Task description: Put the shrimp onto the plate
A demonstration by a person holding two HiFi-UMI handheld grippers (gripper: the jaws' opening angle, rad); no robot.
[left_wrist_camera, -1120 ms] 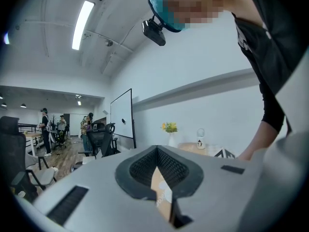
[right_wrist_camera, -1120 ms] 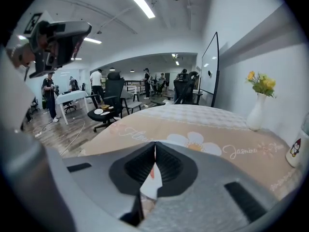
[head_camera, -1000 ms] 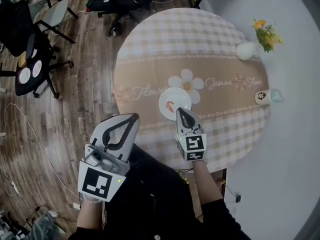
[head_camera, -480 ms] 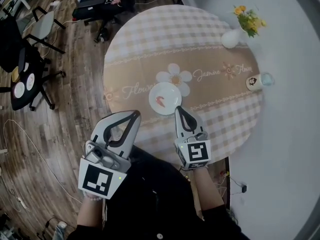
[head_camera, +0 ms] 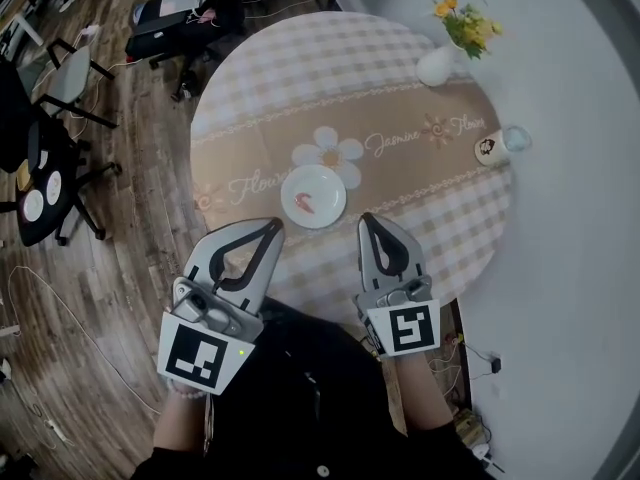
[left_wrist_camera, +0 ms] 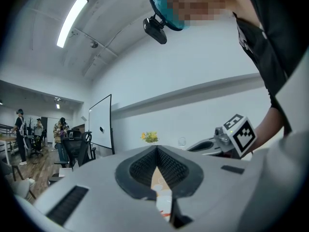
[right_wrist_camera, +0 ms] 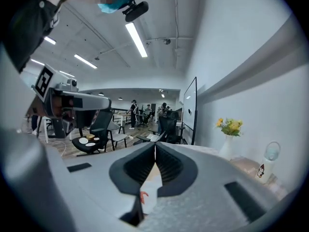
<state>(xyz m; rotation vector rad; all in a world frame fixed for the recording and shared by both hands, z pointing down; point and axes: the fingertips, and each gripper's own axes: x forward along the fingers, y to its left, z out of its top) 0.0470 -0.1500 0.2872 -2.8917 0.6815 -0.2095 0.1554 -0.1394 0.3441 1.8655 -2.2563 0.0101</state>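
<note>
shrimp (head_camera: 304,204): already lying on the white plate (head_camera: 331,181), a bit left of its middle
plate: sits on the round checked desk (head_camera: 300,88), on your side of it
your left tool (head_camera: 269,227): clenched tight, nothing in it, tip near the plate but clear of it
your right tool (head_camera: 367,222): same deal, clenched and empty, just right of the plate
far side: flower vase (head_camera: 436,66) and a cup (head_camera: 487,149)
</note>
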